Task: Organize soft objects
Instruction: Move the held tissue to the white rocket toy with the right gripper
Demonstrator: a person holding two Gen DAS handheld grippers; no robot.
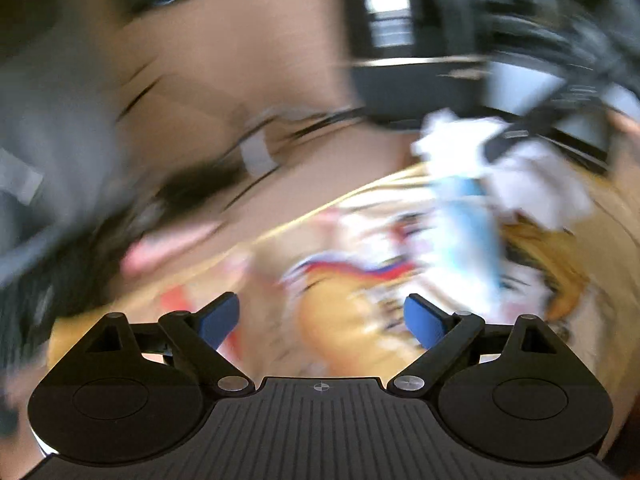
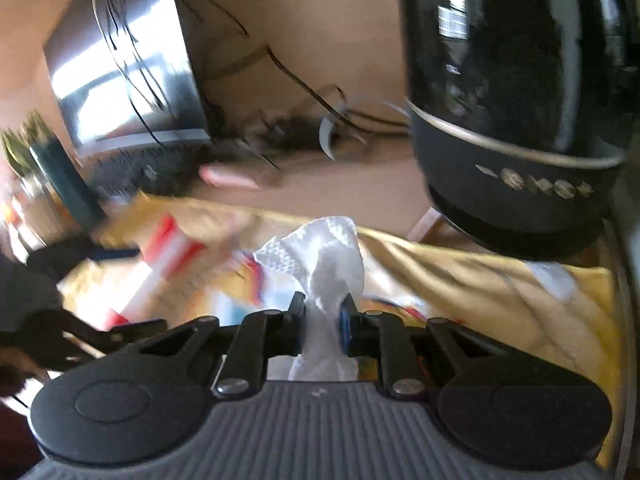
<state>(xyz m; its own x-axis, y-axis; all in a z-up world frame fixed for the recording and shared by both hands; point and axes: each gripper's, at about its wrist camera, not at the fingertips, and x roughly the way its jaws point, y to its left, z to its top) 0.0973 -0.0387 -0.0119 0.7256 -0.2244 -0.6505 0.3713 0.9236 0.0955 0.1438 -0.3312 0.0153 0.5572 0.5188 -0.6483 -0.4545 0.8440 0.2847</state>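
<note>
My right gripper (image 2: pixel 323 316) was clamped tight on a crumpled white paper towel (image 2: pixel 320 256), which stood up between my blue pads and trailed down behind them toward the gripper body. Under it lay a yellow printed cloth (image 2: pixel 480 280), spread across the tan surface (image 2: pixel 340 184) up to its right edge, where a black kettle (image 2: pixel 512 120) stood just beyond the cloth. A steel pot (image 2: pixel 128 92) sat further back on the left.

My left gripper (image 1: pixel 320 320) hung with its jaws spread wide and nothing between them, above the same yellow printed cloth (image 1: pixel 352 328). From that blurred view the white paper towel (image 1: pixel 516 176) sat up and to the right, well apart from my left fingers (image 1: pixel 424 320).
</note>
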